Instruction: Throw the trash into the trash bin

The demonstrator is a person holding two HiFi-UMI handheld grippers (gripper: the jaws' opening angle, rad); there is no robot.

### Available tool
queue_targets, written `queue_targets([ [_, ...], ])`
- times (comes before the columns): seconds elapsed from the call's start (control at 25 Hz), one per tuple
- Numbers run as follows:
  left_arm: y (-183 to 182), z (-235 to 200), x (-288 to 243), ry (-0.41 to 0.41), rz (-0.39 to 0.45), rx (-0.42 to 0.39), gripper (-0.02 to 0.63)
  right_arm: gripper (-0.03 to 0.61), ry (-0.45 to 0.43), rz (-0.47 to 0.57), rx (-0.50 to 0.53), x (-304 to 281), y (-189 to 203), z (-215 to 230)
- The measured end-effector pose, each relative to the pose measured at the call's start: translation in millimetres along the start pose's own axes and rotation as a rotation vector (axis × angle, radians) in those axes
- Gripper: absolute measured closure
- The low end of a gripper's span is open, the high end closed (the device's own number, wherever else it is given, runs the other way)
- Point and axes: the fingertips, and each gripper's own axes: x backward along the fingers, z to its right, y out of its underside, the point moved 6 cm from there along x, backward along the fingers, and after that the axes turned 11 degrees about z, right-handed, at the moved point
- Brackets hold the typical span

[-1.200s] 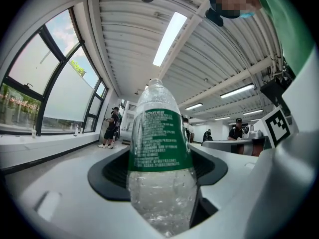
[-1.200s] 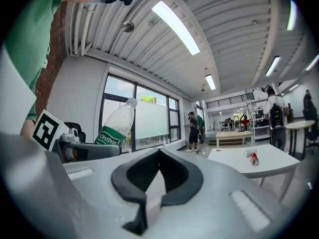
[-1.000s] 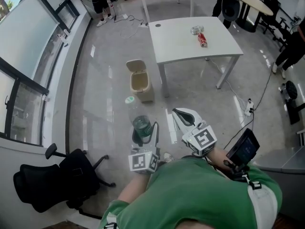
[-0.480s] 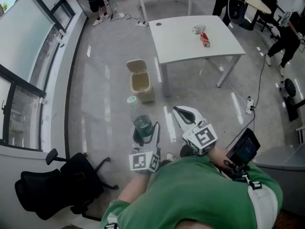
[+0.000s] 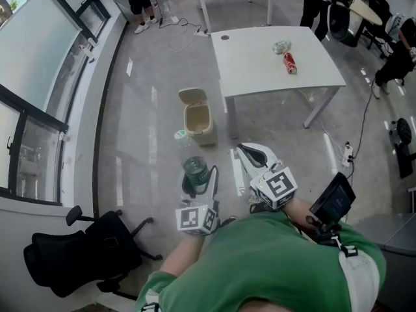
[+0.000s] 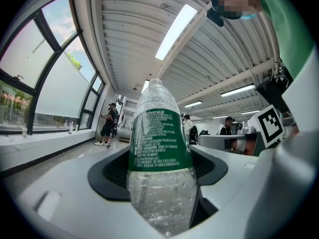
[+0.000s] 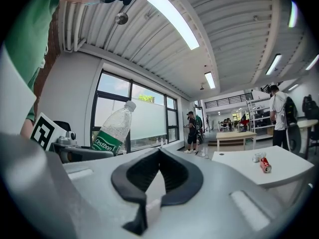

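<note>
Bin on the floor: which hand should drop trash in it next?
Left. The left tongs grip the bottle, and the open bin sits on the floor just ahead. The right tongs are closed with nothing in them.

Clear plastic bottle with a green label (image 6: 158,153), held near its base in the left gripper (image 5: 199,179), cap toward the beige trash bin (image 5: 198,119), which stands upright on the floor, lid raised. Red can (image 5: 289,62) lies on the white table (image 5: 253,64).
</note>
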Motion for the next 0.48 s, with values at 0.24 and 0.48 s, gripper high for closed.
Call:
queue_targets([
  [0.24, 10, 2, -47, -0.021, 0.001, -0.011, 0.267, 0.575, -0.027, 0.009, -0.013, -25, 8, 43],
  [0.48, 18, 13, -88, -0.039, 0.011, -0.045, 0.267, 0.575, -0.047, 0.015, -0.029, -39, 13, 85],
])
